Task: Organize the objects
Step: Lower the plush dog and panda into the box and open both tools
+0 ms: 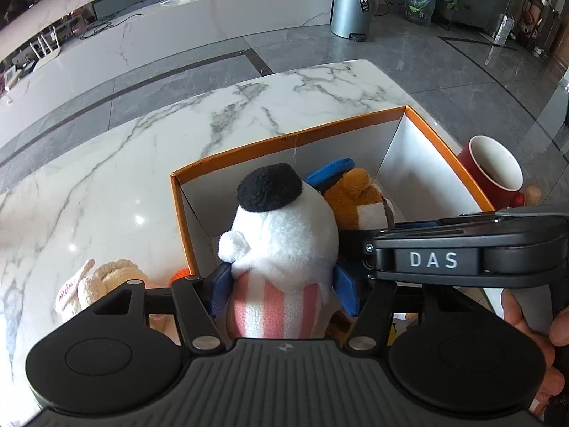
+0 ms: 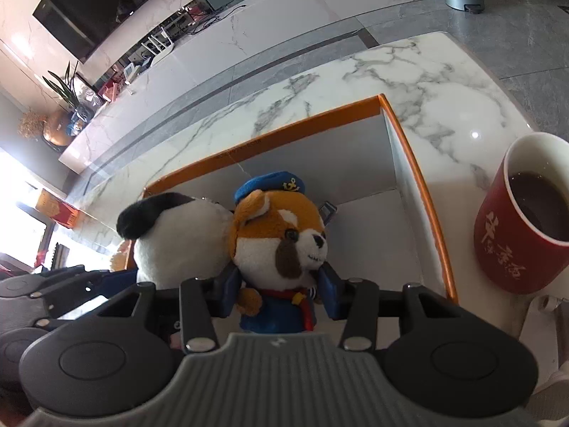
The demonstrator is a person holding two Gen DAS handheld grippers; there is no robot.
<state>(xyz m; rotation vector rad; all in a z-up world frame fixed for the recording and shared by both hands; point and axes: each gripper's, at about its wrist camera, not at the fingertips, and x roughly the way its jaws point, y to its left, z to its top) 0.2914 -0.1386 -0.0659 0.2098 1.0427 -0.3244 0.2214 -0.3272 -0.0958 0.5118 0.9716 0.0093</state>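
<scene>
Left wrist view: left hand-held gripper [image 1: 281,290] clasps one white plush [image 1: 281,235]; right hand-held gripper [image 2: 279,286] clasps one sailor plush [image 2: 281,245]

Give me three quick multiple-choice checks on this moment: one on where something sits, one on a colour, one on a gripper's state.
1. Where is the red ceramic mug of dark liquid?
A. Inside the orange-rimmed cardboard box
B. On the marble table, outside the box's right wall
C. Held in the left gripper

2. What colour is the cap on the brown-and-white plush dog?
A. Blue
B. Green
C. Yellow

3. What is the left gripper doing?
A. Open above the table
B. Shut on the mug
C. Shut on the white plush toy with the black ear patch and pink-striped body

Answers:
1 B, the mug stands on the marble table beyond the orange-rimmed cardboard box.
2 A, a blue cap with a gold anchor tops the dog, which the right gripper holds.
3 C, both blue pads press the white toy's sides.
</scene>
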